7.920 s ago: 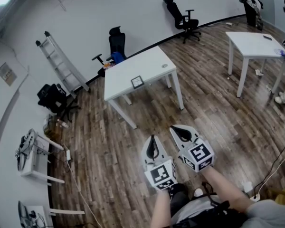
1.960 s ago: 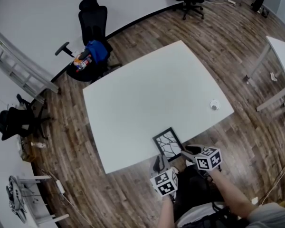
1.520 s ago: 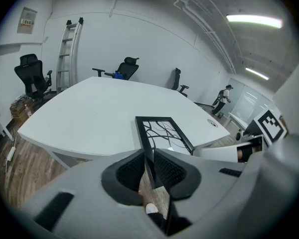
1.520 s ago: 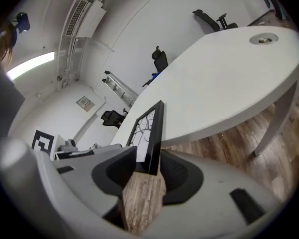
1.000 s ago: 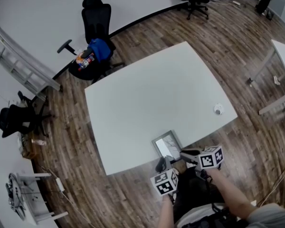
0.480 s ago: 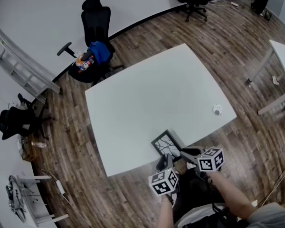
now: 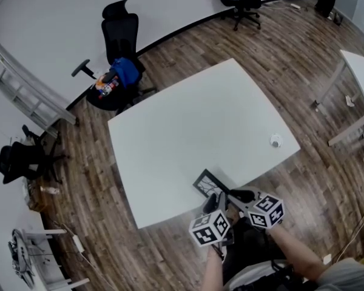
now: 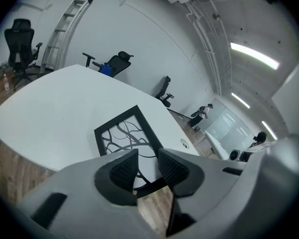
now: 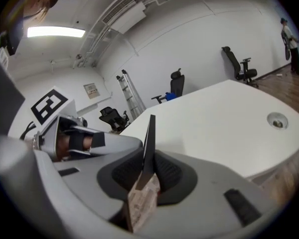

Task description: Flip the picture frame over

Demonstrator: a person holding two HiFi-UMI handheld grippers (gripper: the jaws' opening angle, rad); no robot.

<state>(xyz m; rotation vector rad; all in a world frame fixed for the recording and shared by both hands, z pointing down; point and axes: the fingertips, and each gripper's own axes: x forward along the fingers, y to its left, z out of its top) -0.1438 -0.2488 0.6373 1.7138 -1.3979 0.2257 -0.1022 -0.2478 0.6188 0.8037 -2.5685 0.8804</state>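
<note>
Left gripper (image 8: 148, 164): jaws opening, pads apart and not pressing the picture frame (image 8: 120, 133), whose near edge shows through the gap; frame raised at a tilt over the near edge of the white table (image 7: 188, 120); right gripper (image 9: 148, 171): pads pinching the frame's rim, seen edge-on between them

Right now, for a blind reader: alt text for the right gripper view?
The right gripper clamps a picture frame, seen edge-on, with a white table beyond. A ladder and office chairs stand by the far wall.
</note>
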